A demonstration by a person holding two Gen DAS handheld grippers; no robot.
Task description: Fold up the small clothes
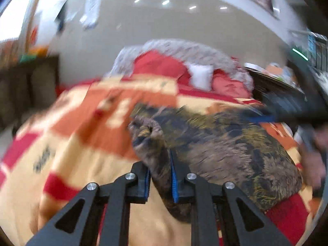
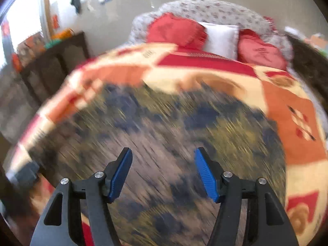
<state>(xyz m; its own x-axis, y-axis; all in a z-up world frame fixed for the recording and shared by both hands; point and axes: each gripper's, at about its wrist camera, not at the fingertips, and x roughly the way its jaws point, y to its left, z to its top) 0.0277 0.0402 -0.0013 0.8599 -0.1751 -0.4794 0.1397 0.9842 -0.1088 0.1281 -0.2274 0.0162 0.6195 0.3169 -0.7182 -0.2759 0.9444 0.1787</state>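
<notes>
Garment (image 1: 225,143), one: we count a single brown, olive and dark-blue patterned cloth spread on the blanket (image 1: 82,153), one bunched corner raised.

Left gripper (image 1: 160,176), one: clenched on that raised corner, cloth pinched between its blue pads (image 1: 173,180).

Right gripper (image 2: 163,172), one: released, jaws spread wide above the garment (image 2: 164,127), nothing between them. In the left view we see it as a dark blurred shape (image 1: 287,106) at the garment's far right edge.

Blanket (image 2: 291,127), one: cream, orange and red blocks, covering the bed.

Cushions: two red (image 2: 174,30) (image 2: 260,51), one white (image 2: 221,39), leaning against a grey patterned headboard (image 2: 205,8).

Cabinet (image 2: 57,67), one: dark, standing left of the bed, with orange and green items on top, too blurred for us to name.

Room: pale wall (image 1: 164,26), papers pinned at upper left.

Edges: the garment lies inside the blanket's borders, with bare blanket showing to its left, right and far side. Both views are motion-blurred.
</notes>
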